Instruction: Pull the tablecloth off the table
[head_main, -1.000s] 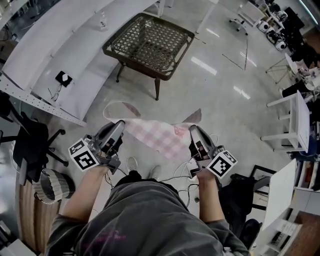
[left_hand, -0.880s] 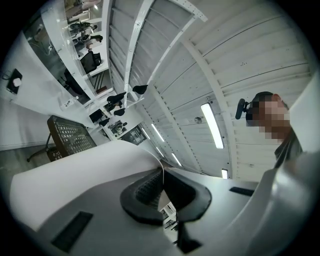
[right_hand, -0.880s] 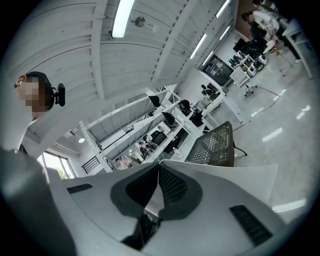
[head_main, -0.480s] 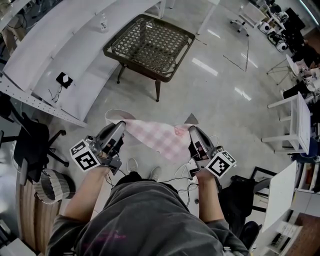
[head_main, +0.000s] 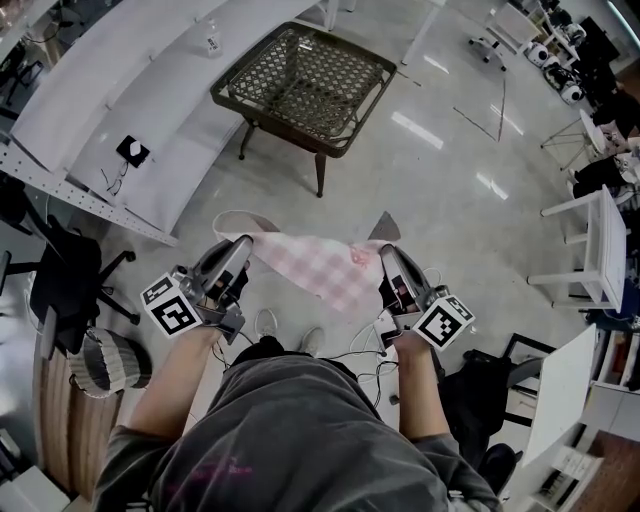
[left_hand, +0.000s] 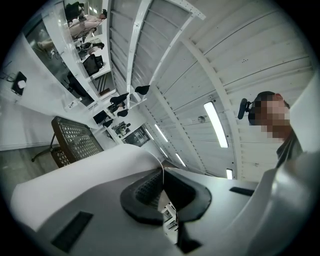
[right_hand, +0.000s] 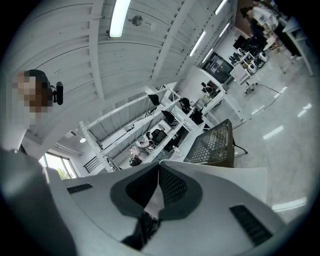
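The pink checked tablecloth hangs off the table, stretched between my two grippers above the shiny floor. My left gripper is shut on its left edge, my right gripper on its right edge. The dark wicker table stands bare, farther ahead. In the left gripper view the cloth runs as a pale sheet into the shut left gripper, with the table behind. In the right gripper view the cloth leads into the shut right gripper, the table beyond it.
A long white shelf unit runs along the left. A black office chair and a striped round basket sit at my left. White furniture stands at the right. Cables lie by my feet.
Hardly anything differs: both grippers keep hold of the cloth at about the same place, and the cloth's hanging corners have shifted a little.
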